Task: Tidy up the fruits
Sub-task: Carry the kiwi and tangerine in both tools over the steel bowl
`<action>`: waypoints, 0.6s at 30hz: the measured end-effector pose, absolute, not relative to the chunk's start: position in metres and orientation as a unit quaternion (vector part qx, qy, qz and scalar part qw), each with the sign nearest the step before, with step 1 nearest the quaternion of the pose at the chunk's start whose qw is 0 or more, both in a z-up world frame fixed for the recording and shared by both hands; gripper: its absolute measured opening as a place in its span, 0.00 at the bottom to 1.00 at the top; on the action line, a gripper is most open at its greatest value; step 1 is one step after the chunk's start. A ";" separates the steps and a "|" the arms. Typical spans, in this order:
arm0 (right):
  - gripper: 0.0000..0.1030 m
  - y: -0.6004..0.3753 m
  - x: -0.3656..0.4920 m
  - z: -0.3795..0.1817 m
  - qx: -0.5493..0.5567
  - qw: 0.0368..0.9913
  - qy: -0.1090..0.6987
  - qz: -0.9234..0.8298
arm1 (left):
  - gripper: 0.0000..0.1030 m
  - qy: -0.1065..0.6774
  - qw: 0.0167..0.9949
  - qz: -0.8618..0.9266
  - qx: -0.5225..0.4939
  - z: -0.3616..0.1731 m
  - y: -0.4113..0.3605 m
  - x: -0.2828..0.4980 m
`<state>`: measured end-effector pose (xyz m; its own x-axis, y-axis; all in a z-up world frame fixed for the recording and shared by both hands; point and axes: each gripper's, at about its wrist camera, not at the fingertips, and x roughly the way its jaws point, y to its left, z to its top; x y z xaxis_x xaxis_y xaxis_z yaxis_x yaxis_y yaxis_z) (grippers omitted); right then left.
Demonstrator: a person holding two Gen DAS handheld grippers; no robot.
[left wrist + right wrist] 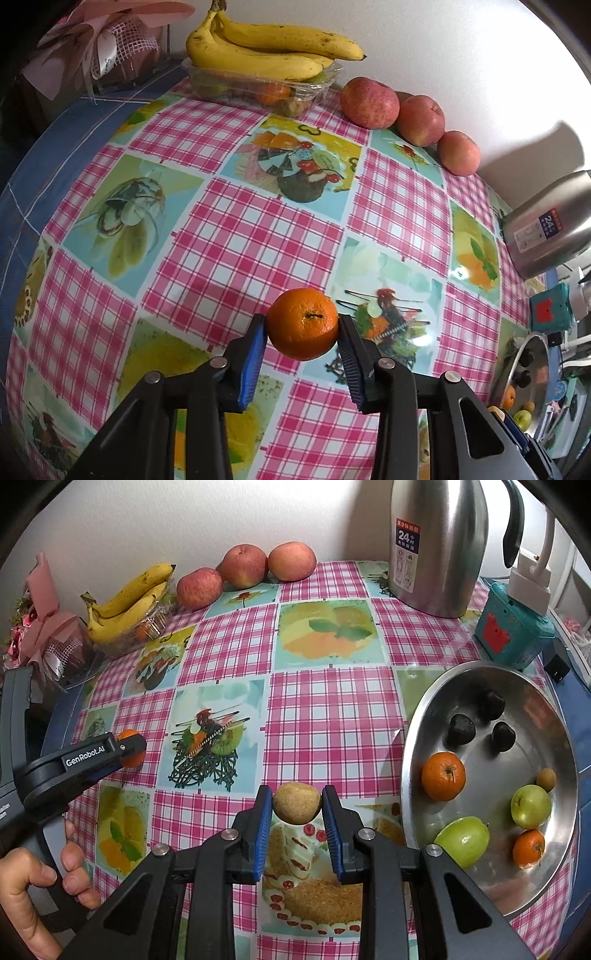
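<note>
We hold our left gripper [302, 328] with its fingers [251, 354] clamped on a small orange [302, 323], one blue pad on each side of it, above the pink checked cloth of the counter [229, 236]. In the right wrist view that same left gripper [127, 749] sits at nine o'clock, the orange [127, 734] peeking out past its tip.

Our right gripper [296, 805] has its fingers [264, 823] closed on a small brown rough-skinned fruit [296, 802], held over the counter [332, 709] just beside the steel bowl [413, 738] at three o'clock. In the bowl lie two more oranges [443, 775], two green fruits [463, 840], three dark fruits [461, 729] and one small brown one [546, 779].

At eleven o'clock in the left wrist view, bananas [266, 48] rest on top of a clear plastic tray [236, 85] that holds more fruit. At one o'clock three apples [369, 101] stand in a row against the wall, touching one another. A steel thermos jug [437, 546] stands at one o'clock in the right wrist view, with a teal box [513, 627] near it.
</note>
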<state>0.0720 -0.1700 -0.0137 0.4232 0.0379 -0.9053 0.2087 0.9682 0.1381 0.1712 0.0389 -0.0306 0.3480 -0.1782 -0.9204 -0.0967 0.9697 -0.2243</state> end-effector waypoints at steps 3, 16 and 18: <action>0.27 -0.172 0.070 -0.012 0.114 0.836 0.533 -0.056 | 0.40 0.570 0.813 -0.029 -0.118 -0.026 0.035 0.168; 0.27 -0.203 0.061 -0.007 0.130 0.833 0.531 -0.085 | 0.40 0.550 0.827 -0.048 -0.108 0.002 0.016 0.160; 0.27 -0.211 0.058 -0.005 0.132 0.833 0.529 -0.093 | 0.40 0.546 0.829 -0.054 -0.104 0.007 0.009 0.159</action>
<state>0.0582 -0.2113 -0.0050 0.4221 -0.0152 -0.9064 0.2948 0.9478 0.1214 0.1585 0.0093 0.0075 0.3975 -0.2036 -0.8947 -0.0235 0.9725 -0.2317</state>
